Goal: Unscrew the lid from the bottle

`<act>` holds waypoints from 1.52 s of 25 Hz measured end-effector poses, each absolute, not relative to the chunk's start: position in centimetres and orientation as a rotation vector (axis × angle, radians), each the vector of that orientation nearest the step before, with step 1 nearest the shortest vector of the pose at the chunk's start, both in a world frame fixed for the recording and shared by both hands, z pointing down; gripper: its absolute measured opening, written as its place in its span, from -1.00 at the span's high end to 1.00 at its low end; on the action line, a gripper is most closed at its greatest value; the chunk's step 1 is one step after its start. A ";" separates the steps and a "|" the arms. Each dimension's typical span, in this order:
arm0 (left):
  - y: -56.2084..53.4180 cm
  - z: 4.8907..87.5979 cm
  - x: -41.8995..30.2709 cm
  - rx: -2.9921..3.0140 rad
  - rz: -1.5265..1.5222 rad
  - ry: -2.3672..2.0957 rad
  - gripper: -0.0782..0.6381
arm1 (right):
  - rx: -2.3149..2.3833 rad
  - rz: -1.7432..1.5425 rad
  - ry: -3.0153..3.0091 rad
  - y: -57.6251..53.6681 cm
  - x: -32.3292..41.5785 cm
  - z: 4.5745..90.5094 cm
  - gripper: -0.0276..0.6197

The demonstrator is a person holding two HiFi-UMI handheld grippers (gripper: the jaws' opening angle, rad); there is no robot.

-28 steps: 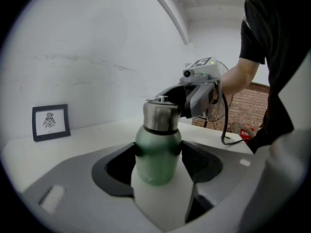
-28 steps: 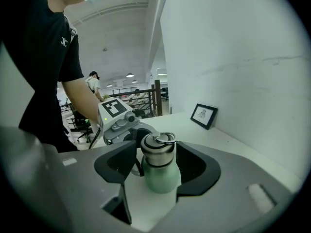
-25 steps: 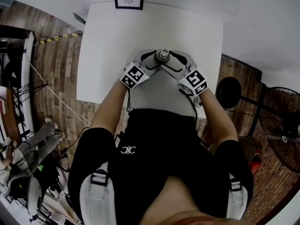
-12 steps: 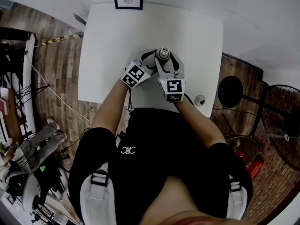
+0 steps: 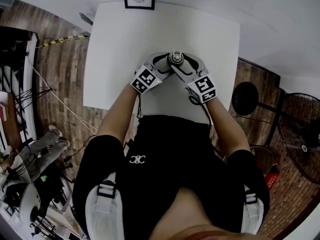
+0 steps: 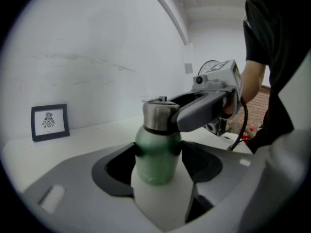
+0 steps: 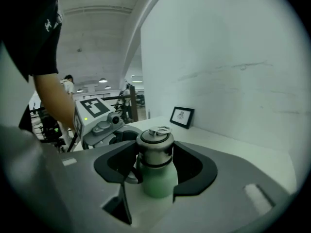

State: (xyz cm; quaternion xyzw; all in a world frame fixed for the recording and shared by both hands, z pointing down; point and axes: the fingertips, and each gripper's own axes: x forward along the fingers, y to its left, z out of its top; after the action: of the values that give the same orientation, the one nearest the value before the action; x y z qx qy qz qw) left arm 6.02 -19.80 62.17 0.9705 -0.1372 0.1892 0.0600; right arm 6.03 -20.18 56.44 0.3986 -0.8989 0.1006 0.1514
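Your left gripper point(image 6: 156, 152) clamps the green bottle point(image 6: 155, 166) mid-table point(image 5: 120, 39). Your right gripper point(image 7: 154, 155), jaws wide yet pinching the steel lid point(image 7: 154, 144), has swung back from 6 toward 4 o'clock. That anticlockwise turn likely loosens the lid, which sits on.

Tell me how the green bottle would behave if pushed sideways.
Probably stiff: the bottle looks like painted metal and shows no denting where the left gripper clamps it. Tall, narrow and upright, so a push at the lid would likely tip it. Its smooth round wall may slip, or roll once down.
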 end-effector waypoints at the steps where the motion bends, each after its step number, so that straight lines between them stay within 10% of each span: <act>1: -19.8 62.2 6.1 2.939 0.574 -0.412 -0.20 | 1.055 0.270 -2.605 -20.2 6.0 56.5 0.19; 15: -19.0 61.4 6.2 2.948 0.577 -0.399 -0.20 | 0.496 0.198 -2.670 -19.1 5.8 55.5 0.20; 38: -19.6 62.3 6.1 2.935 0.590 -0.419 -0.20 | 1.757 0.395 -2.309 -20.6 6.2 56.0 0.08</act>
State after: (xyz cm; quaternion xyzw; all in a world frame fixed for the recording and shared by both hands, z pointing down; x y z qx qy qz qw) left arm 6.09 -19.56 62.29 0.9692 -0.1385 0.1950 0.0593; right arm 6.25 -20.60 56.00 0.5965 -0.7841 0.1340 0.1066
